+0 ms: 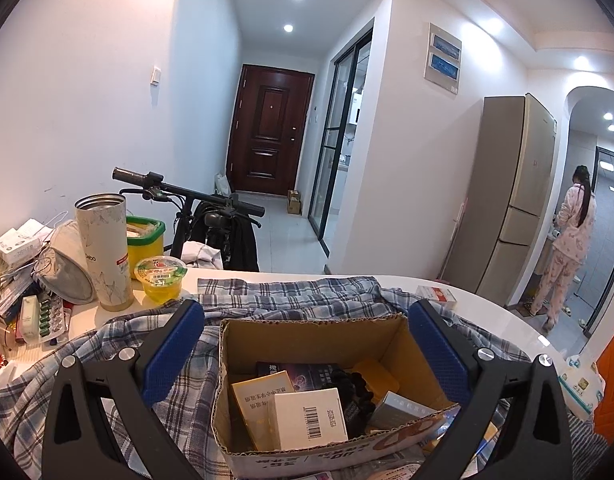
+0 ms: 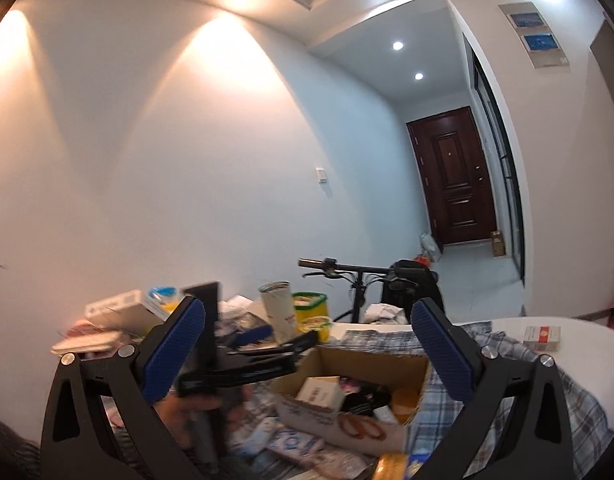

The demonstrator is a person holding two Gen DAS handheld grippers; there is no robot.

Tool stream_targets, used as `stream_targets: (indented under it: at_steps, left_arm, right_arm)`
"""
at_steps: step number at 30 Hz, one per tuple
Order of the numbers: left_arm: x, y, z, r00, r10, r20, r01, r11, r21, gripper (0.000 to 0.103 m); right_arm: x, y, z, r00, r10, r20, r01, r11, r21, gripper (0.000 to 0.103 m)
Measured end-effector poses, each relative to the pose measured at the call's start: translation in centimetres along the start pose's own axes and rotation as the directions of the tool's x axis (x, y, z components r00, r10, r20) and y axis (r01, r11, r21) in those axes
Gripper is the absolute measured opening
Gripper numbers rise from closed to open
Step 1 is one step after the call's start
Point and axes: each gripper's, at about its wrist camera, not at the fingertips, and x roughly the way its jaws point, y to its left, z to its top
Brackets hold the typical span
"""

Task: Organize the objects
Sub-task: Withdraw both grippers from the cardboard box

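Fingers of left gripper and right gripper stand apart, empty. Judgement: collect loose table items one at a time into cardboard box.

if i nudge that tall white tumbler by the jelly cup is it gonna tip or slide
The tall white tumbler is probably tip-prone: it stands upright, narrow for its height. Its top looks open, so any contents could spill, though none are visible. It likely wouldn't slide far, with the jelly cup close on one side and the grey mask crowding the other. Push low.
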Motion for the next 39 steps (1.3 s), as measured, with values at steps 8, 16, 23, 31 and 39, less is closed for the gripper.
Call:
stream_targets:
  at_steps: [8,16,23,31,39]
  left_arm:
    - [0.3,-0.5,-0.3,1.0,0.03,-0.009,-0.03,0.999,0.026,0.103]
    - [0.5,-0.8,-0.5,0.998,0.058,-0.005,-0.058,0.997,0.052,0.103]
    - [0.8,-0.9,-0.8,0.996,0.093,-0.011,-0.092,0.994,0.064,0.103]
    - [-2.1,-1.5,-0.2,0.993,0.119,-0.013,-0.118,0.991,0.062,0.103]
    - [-8.6,-3.0,-0.1,0.991,0.134,0.031,-0.136,0.986,0.092,0.103]
  right_arm:
    - [-2.8,0.7,-3.7,0.992,-0.011,-0.123,0.01,1.0,-0.009,0.103]
    - [0.3,-4.5,-12.2,0.924,-0.239,-0.299,0.237,0.971,-0.046,0.103]
    - [1.2,-4.5,-13.3,0.914,-0.247,-0.322,0.235,0.969,-0.076,0.103]
    - [1.2,-4.8,-13.6,0.924,-0.208,-0.322,0.204,0.978,-0.044,0.103]
    - [1.2,-5.6,-13.8,0.928,-0.172,-0.329,0.187,0.982,0.014,0.103]
